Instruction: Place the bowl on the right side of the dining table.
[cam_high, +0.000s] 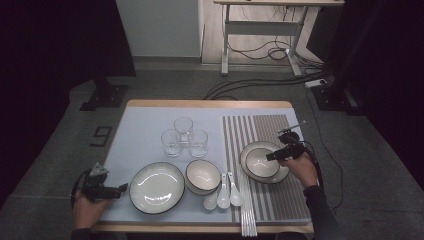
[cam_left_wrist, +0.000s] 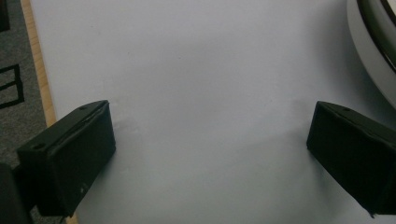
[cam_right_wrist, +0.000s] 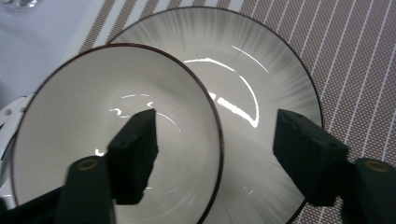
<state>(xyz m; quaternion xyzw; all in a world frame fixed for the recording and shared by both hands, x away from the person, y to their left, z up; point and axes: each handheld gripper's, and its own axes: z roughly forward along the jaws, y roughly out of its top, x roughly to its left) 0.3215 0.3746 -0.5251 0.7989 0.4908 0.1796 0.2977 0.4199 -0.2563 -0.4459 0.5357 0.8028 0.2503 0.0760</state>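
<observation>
Nearest to us, at the table's front edge, our two hands come up from below, each holding a black two-jaw gripper. Our left gripper (cam_high: 121, 189) rests over the pale blue mat (cam_high: 145, 125) at the left, jaws spread wide with nothing between them; in the left gripper view only bare mat lies between the jaws, with the table's light wooden edge (cam_left_wrist: 39, 79) to one side. Our right gripper (cam_right_wrist: 215, 140) sits over the small white ceramic bowl with a dark rim (cam_right_wrist: 93, 126), which stands inside the wider white plate with a dark rim (cam_right_wrist: 275, 70) on the brown and white striped placemat (cam_high: 280, 130). Its jaws straddle the bowl's rim, one inside the bowl and one outside over the plate, parted and not pressing on the rim.

On the blue mat we see three clear drinking glasses (cam_high: 184, 136) clustered together, a large white plate (cam_high: 156, 187), a second white bowl (cam_high: 202, 176), and white ceramic spoons (cam_high: 223, 192) just beside pale chopsticks (cam_high: 247, 210). Grey carpet (cam_high: 60, 150) surrounds the table; beyond it stand a desk frame (cam_high: 260, 30) and loose black cables (cam_high: 260, 82), with dark curtains on both sides.
</observation>
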